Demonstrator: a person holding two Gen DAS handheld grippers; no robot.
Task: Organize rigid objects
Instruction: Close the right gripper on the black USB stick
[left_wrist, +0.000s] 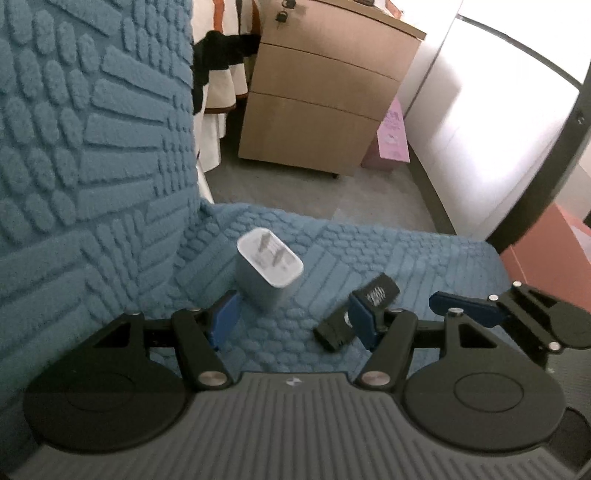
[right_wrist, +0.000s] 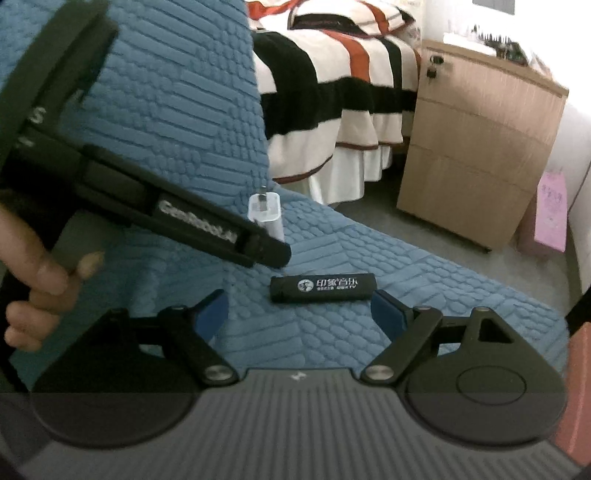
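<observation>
White charger (left_wrist: 269, 267) standing prongs-up on the blue quilted seat cover (left_wrist: 406, 254), near the angle where seat meets backrest; same charger (right_wrist: 266, 216) partly hidden in the right wrist view behind a black bar. Black lighter (right_wrist: 323, 287) with white print lying flat on the cover, apart from the charger and to its right; in the left wrist view, lighter (left_wrist: 373, 299) partly behind a blue pad. Left gripper (left_wrist: 295, 319) with jaws apart, charger just ahead of and between the blue pads, no pad pressing on it. Right gripper (right_wrist: 301, 314) with jaws spread wide, lighter just beyond the fingertips, untouched and not between the pads. Right gripper (left_wrist: 476, 304) also visible at the right edge of the left wrist view, beside the lighter. Hand (right_wrist: 40, 280) gripping the left tool at the left edge of the right wrist view. Beyond the seat: tan drawer cabinet (left_wrist: 317, 107) on grey floor, pink box (left_wrist: 391, 136) beside it, striped bedspread (right_wrist: 332, 85) in black, cream and orange.
</observation>
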